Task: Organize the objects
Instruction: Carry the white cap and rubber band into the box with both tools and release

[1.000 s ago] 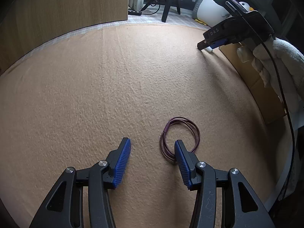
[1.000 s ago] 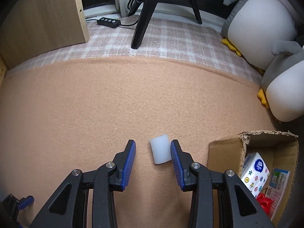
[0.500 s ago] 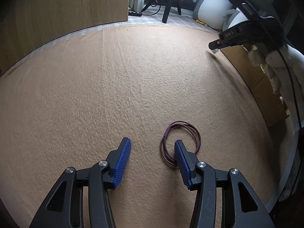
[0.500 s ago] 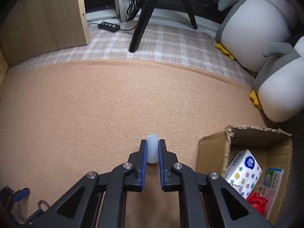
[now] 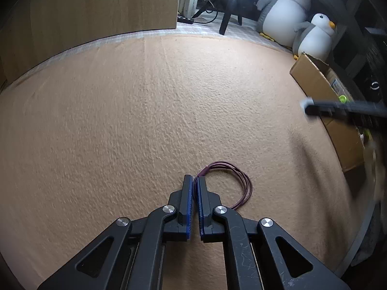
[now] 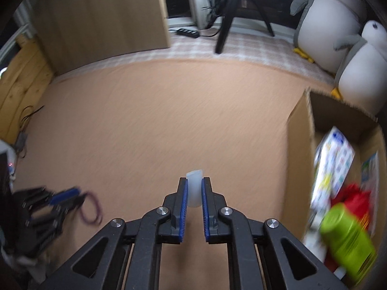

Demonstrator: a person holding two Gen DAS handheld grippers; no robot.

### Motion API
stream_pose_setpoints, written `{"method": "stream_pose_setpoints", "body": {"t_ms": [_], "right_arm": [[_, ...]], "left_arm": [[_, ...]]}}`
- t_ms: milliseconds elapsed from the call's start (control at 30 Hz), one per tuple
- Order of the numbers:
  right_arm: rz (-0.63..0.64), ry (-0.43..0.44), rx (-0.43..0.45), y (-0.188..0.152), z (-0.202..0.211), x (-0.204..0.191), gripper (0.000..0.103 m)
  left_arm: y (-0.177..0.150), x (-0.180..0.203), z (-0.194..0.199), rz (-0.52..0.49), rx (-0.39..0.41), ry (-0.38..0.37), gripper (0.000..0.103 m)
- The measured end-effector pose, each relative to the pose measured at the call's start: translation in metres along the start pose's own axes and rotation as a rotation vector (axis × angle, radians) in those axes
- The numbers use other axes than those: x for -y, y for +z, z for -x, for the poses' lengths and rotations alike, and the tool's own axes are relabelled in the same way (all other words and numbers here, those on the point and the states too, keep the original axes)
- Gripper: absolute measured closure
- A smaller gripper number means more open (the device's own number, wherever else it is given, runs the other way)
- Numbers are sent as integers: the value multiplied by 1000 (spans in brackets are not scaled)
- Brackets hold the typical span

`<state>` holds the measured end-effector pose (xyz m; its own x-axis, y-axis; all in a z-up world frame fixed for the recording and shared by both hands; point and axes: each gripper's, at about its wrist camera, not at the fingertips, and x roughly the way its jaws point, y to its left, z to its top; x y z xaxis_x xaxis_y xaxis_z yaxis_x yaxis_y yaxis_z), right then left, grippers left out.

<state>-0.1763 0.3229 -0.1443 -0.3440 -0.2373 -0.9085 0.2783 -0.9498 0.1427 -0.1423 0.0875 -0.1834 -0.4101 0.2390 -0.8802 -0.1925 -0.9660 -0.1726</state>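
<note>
The cord loop [image 5: 232, 183] lies on the carpet [image 5: 145, 120], the cardboard box [image 5: 321, 84] apparently right of it.

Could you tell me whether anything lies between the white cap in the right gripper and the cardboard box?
Nothing visible does. The white cap is pinched in the right gripper, and only bare carpet separates it from the box, whose near wall it must clear.

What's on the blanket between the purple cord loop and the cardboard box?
Nothing: in the left wrist view, the stretch of blanket between the purple cord loop and the cardboard box is bare.
</note>
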Motion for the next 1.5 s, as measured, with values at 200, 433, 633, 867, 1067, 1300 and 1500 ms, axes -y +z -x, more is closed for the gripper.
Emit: {"method": "stream_pose_setpoints", "body": {"t_ms": [200,433,633,867,1067,1300,1500], "right_arm": [[0,47,36,-36,14,-15,93],[3,70,66,-53,28,-20,93],[-5,74,73,-57,31,-15,93],[1,82,114,-59,49,-16,93],[-14,86,160,-62,73,-8,93],[-58,62,218,-68,107,22,93],[-98,5,258,-71,132,63,93]], "left_arm": [[-10,-13,8,88,15,-44,101],[-19,-23,31,135,54,-64,101],[-18,-27,40,170,66,-87,102],[-8,-5,79,124,140,-120,102],[9,26,103,62,182,-158,101],[44,84,106,-41,203,-220,102],[82,143,96,-117,217,-270,101]]}}
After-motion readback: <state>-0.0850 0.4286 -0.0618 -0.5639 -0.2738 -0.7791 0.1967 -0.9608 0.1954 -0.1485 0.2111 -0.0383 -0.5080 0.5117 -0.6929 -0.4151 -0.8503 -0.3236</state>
